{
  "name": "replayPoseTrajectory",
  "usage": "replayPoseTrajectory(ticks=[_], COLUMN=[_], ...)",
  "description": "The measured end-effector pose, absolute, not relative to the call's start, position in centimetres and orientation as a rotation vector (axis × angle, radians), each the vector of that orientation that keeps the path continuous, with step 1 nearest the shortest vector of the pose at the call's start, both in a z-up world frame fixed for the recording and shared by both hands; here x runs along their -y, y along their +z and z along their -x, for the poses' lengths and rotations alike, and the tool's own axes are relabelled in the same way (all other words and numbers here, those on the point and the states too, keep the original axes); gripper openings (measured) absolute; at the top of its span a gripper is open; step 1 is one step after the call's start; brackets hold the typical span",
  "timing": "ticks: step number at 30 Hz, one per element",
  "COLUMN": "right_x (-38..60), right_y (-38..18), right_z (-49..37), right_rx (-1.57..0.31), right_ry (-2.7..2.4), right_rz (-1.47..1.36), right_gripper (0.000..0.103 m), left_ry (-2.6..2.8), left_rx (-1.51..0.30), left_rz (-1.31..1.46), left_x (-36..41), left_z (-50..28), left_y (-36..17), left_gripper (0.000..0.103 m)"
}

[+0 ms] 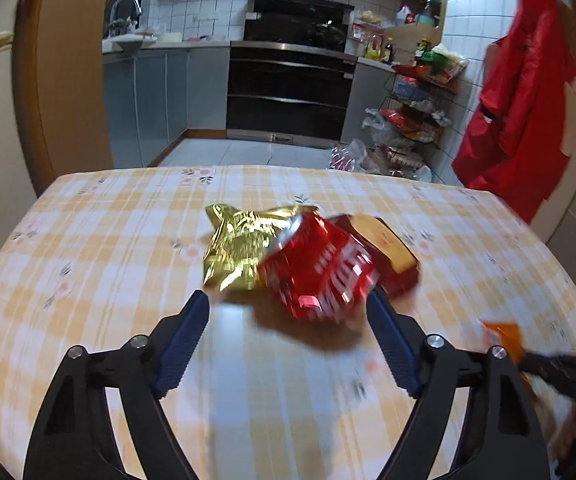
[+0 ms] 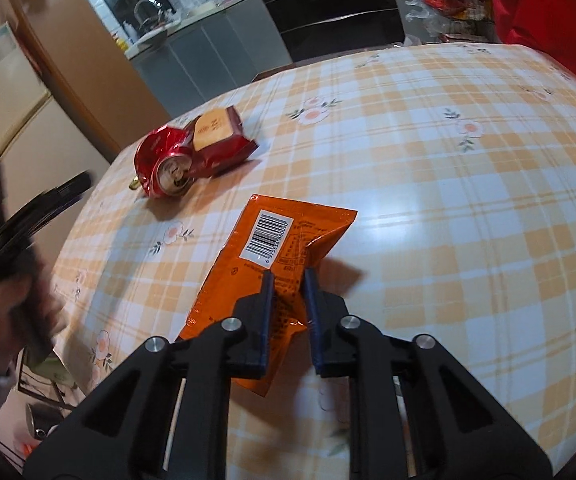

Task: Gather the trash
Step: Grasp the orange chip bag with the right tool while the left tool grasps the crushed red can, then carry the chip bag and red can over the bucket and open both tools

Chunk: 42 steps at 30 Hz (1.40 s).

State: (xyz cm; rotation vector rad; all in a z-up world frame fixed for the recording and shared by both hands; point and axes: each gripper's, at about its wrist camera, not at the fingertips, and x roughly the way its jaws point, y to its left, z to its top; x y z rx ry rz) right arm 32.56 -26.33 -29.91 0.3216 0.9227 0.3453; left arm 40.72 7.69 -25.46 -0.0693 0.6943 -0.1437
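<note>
Orange foil snack wrapper (image 2: 275,268) lies flat on the checked tabletop (image 2: 448,168), near the crushed red drink can (image 2: 159,168); the right tool (image 2: 288,276) is closed on its near edge. Lift it slowly. The left tool (image 1: 288,304), jaws apart and empty, faces the can.

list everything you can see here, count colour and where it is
table: one, orange and white checked cloth with flowers, fills the foreground
crushed can: one, red, mid-table between the gold wrapper and the packet
gold wrapper: one, gold foil, beside the can
packet: one, dark red with a tan panel, against the can
orange wrapper: one, orange with a barcode, near table edge
oven: one, black, back wall
sink tap: one, metal, back counter
apron: one, red, hanging on the wall
wire rack: one, full of bags, by the oven
left gripper: open, just short of the can
right gripper: shut on the orange wrapper
hand: one, holding the left gripper
</note>
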Motion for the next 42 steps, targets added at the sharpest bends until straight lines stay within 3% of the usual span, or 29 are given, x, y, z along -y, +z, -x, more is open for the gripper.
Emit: replayPoseTrajectory(ticks=[11, 13, 15, 26, 42], right_x=[30.2, 30.4, 30.4, 29.5, 28.5], right_y=[-30.2, -30.1, -29.8, -27.1, -21.3], right_z=[-31.6, -31.4, -31.1, -28.6, -20.6], right_rx=[-0.923, -0.919, -0.913, -0.865, -0.773], right_ry=[0.287, 0.286, 0.286, 0.315, 0.348], right_rz=[-0.36, -0.362, -0.367, -0.378, -0.306], right_gripper=[0.018, 0.018, 0.018, 0.018, 0.018], left_ry=[-0.231, -0.238, -0.22, -0.206, -0.191], left_rx=[-0.756, -0.782, -0.803, -0.79, -0.635], left_rz=[0.119, 0.093, 0.044, 0.027, 0.018], left_x=[-7.0, -6.5, -6.1, -6.8, -7.8], left_z=[-49.8, -50.2, -49.9, -42.8, -22.7], left_y=[-28.3, -28.9, -29.1, -25.7, -16.3], left_gripper=[0.062, 0.047, 0.024, 0.023, 0.023])
